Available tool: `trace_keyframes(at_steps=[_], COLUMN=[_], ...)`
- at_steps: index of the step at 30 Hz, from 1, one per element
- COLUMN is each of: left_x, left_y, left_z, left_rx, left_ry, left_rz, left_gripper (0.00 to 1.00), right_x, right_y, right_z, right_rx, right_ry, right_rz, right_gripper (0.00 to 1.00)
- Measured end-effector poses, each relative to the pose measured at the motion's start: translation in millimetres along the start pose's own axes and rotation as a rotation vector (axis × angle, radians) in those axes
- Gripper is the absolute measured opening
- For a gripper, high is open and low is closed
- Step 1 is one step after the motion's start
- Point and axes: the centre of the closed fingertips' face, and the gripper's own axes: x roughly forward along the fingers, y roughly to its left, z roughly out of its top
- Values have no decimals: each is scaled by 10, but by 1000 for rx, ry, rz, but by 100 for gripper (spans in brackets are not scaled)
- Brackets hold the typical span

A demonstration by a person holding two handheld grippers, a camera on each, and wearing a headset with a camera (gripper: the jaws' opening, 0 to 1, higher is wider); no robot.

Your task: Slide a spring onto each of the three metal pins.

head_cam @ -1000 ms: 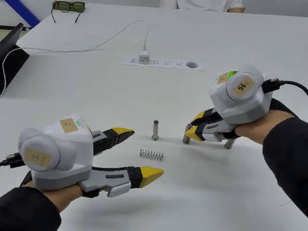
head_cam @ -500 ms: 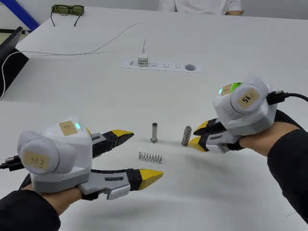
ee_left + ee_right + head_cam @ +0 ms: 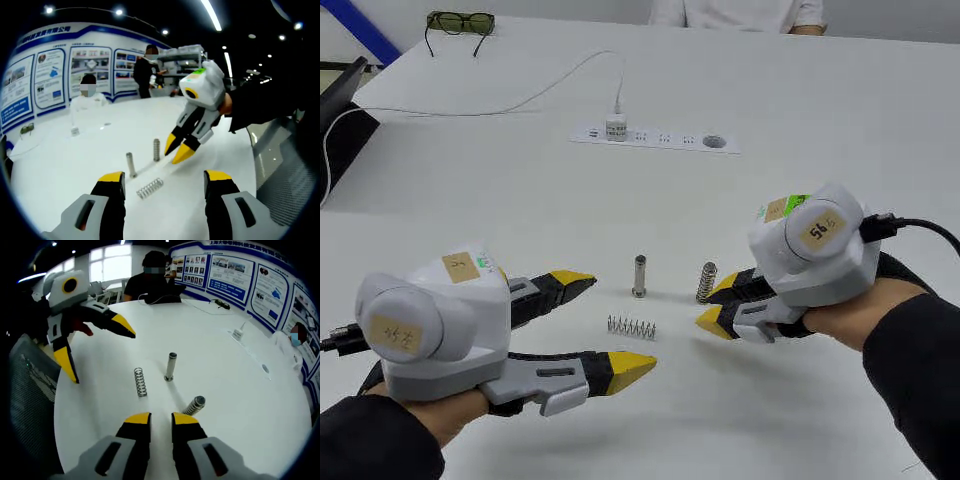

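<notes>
A bare metal pin (image 3: 639, 275) stands upright mid-table. A loose spring (image 3: 631, 327) lies flat just in front of it. To its right stands a second pin with a spring around it (image 3: 706, 282). My left gripper (image 3: 610, 322) is open at the lower left, its jaws pointing at the loose spring (image 3: 150, 187) and holding nothing. My right gripper (image 3: 715, 305) sits just right of the sprung pin (image 3: 194, 405), its jaws a narrow gap apart with nothing between them. The bare pin (image 3: 171, 366) and the loose spring (image 3: 140, 382) lie beyond it.
A white power strip (image 3: 655, 137) with a plugged charger (image 3: 616, 124) and a trailing cable lies further back. Glasses (image 3: 460, 20) rest at the far left corner. A dark object (image 3: 340, 110) sits at the left edge. A person (image 3: 735, 12) sits at the far side.
My right gripper has come away from the sprung pin and now sits slightly lower and nearer to me. The left gripper, the bare pin and the loose spring have stayed put.
</notes>
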Motion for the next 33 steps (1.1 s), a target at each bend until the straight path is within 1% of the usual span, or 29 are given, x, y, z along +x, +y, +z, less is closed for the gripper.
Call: trace_keyframes(at_steps=[8,14,17,23,27,33], left_x=[3,14,20,15,7,16], left_y=[-8,-15,-19,-20,-18,-18], left_z=[-36,-61,-67,-85,-100,-100], left_rx=[-5,-7,-7,-10,-13,-12], left_ry=[8,15,17,21,25,26], left_rz=[-1,-5,-6,-4,-2,-2], left_gripper=[64,64,63,63,63,62], right_x=[147,257,320,409,434,461], right_y=[172,266,309,329,317,320], right_z=[106,198,218,202,167,158], right_rx=[-19,-30,-37,-39,-38,-32], right_ry=[-17,-34,-34,-24,-13,-11], right_rz=[45,73,86,100,99,102], right_gripper=[17,17,17,17,17,14])
